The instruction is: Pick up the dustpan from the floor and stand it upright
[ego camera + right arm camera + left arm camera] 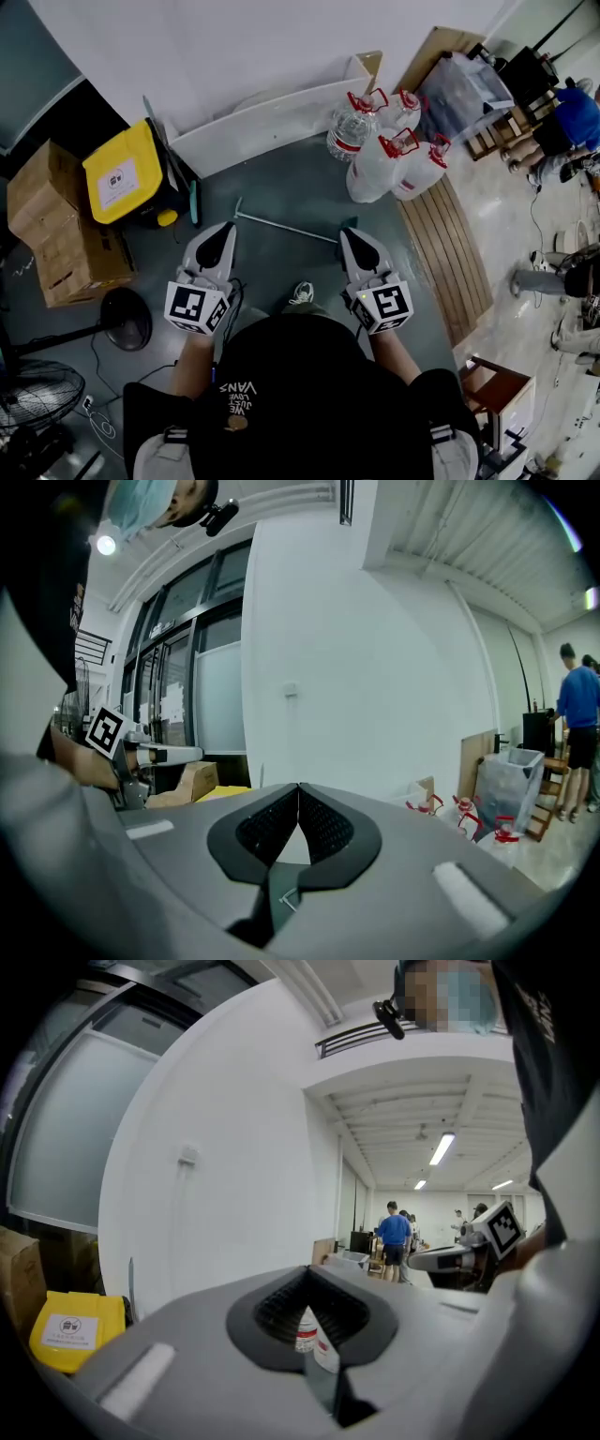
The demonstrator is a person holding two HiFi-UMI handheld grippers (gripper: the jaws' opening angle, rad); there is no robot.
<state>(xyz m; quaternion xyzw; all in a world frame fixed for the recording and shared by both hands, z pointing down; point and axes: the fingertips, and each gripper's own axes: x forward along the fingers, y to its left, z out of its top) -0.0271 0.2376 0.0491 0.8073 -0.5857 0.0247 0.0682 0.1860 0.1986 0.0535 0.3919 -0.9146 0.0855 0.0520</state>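
**Dustpan flat on floor, both jaws shut and empty**

Dustpan (pixel 286 228) lies on the floor just ahead of me. Its thin handle runs across from near my left gripper (pixel 225 229) to my right gripper (pixel 354 234). The dark bit at the right end looks like the pan, but my right gripper mostly hides it, so I can't confirm. Not picked up yet, nothing upright.

Jaws: right pads pressed together, nothing in them. Left is closed too apart from a hairline slit, also empty.

Risks from here:
- Both jaws have to open before I go down. Arriving closed just pokes the handle and knocks it away.
- The handle is a thin rod. An off-centre pinch could let it roll or squirt out.
- A grip far from the pan end puts the weight out on a long lever, so it may swing or twist in the pads.
- Jugs (pixel 384 155) sit near the pan end and a swinging pan could clip them.
- Stood up unsupported it could tip over. The wall ledge (pixel 272 117) beyond looks like the likely thing to lean it on.

Pose: both hands out in front of my body, side by side and well apart. Grippers are close to level with noses slightly down, marker cubes toward me. I judge them well above the floor, so there is a long reach down.
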